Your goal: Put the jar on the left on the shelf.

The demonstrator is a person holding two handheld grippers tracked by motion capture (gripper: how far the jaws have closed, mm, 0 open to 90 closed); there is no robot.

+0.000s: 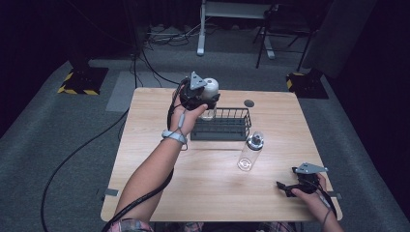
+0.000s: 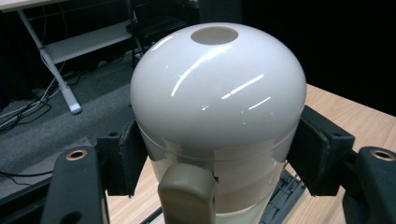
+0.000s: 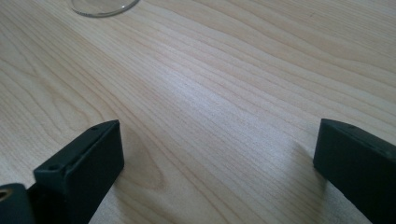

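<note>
Close against my left tongs [image 2: 212,154] sits a bottle [image 2: 217,112] with a white domed cap; both pads [image 2: 128,161] press on it just under the cap, so the tongs are clamped tight on it. From the high view I carry the bottle [image 1: 209,92] above the far left end of a black wire basket [image 1: 223,124], with its clear body hanging toward the basket's inside. I judge the job in hand is setting it down in there.

My right tongs [image 3: 215,163] rest low on the worktop [image 3: 224,84] near its front right corner, jaws spread wide with nothing between them.

What could go wrong: the grip sits high on a smooth, rounded top, so the bottle may swing or slide out if I tilt my wrist. Lowering it off-centre could catch its base on the basket's wire rim [image 1: 220,110] and tip it, or drag the light basket across the wood.

Farther out, a second clear bottle [image 1: 251,151] stands just in front of the basket's right end, near enough to be knocked if the basket shifts. A small dark round disc [image 1: 249,103] lies beyond the basket, well clear of my path.
</note>
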